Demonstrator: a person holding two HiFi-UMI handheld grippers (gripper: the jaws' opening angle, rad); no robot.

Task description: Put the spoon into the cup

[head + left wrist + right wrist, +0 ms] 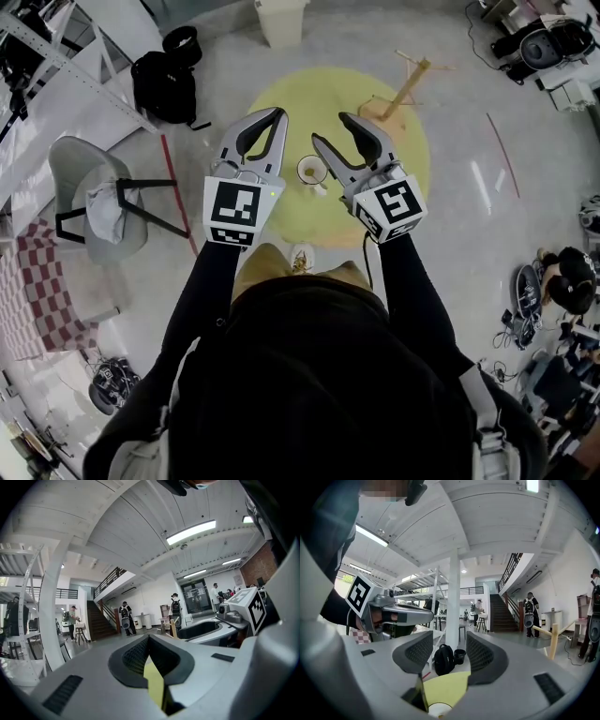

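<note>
One cup (310, 171) stands on the one round yellow desk (281, 98). No spoon lies in plain sight on the desk around the cup. A pale bit at the cup's near rim may be the spoon's handle or the cup's own; it is too small to tell. If it is the spoon, the task looks done.

A spoon should be light, stiff and smooth, apt to swivel between pads, so it is best gripped across the middle of its handle. The cup looks easy to tip and breakable.

Of the two grippers, the left gripper (278, 113) is held high to the cup's left, fingers clenched on nothing. The right gripper (331, 129) is high to the cup's right, fingers released wide and empty. One wooden rack (405, 89) stands beyond the cup.
</note>
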